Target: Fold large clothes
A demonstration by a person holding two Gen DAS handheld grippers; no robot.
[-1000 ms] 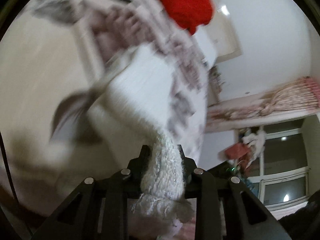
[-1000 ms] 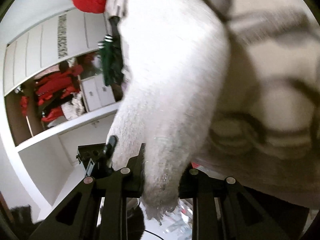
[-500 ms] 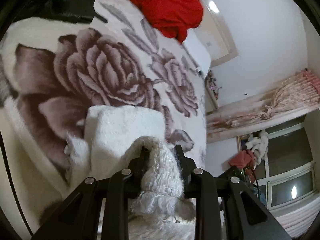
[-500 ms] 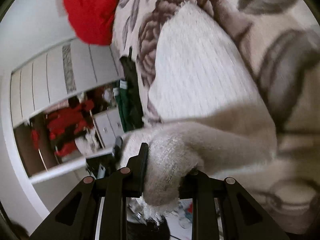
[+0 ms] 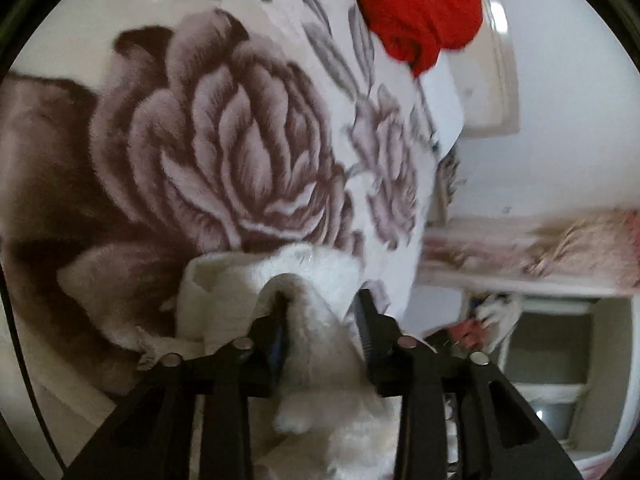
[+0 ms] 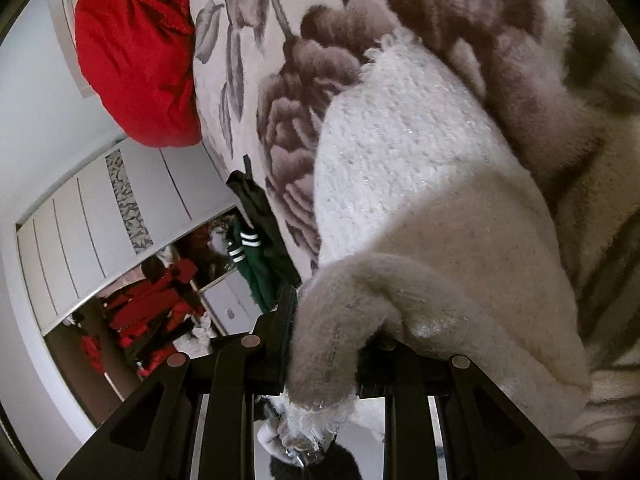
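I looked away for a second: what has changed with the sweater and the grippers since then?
The white sweater, swinging in the air a second ago, has come down onto the rose blanket and lies spread there. Left gripper and right gripper stay shut on its edge. The red bundle hasn't moved.

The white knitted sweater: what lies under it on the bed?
Under the white knitted sweater lies a plush blanket printed with large brownish roses. It shows all around the sweater. Whatever lies beneath the covered middle is hidden. Both grippers, left and right, pinch its edge.
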